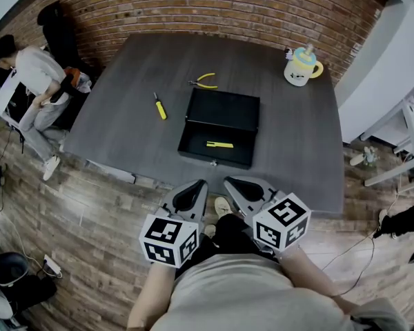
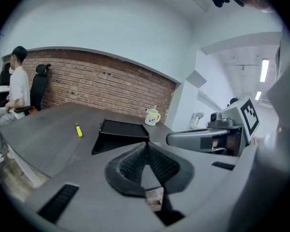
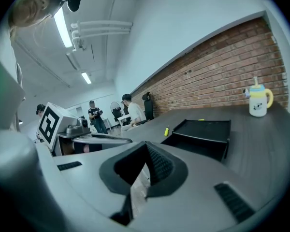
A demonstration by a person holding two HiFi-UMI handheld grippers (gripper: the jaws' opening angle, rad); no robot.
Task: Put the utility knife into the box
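Observation:
An open black box (image 1: 221, 109) stands mid-table, its lid tilted back. Inside on its floor lies a slim yellow tool (image 1: 219, 144) that looks like the utility knife. Both grippers hang close to my body, short of the table's near edge and well apart from the box. My left gripper (image 1: 201, 184) is shut with nothing in it, its pads pressed together (image 2: 146, 145). My right gripper (image 1: 228, 181) is shut and empty as well (image 3: 146, 145). Beyond the jaws, the box shows in the left gripper view (image 2: 120, 130) and the right gripper view (image 3: 204, 129).
Left of the box lies a yellow-handled screwdriver (image 1: 160, 107), and yellow-handled pliers (image 1: 206, 81) lie behind it. A lidded cup (image 1: 301, 66) stands at the far right corner. A person (image 1: 36, 74) sits by the table's left end beside a black chair (image 1: 58, 29).

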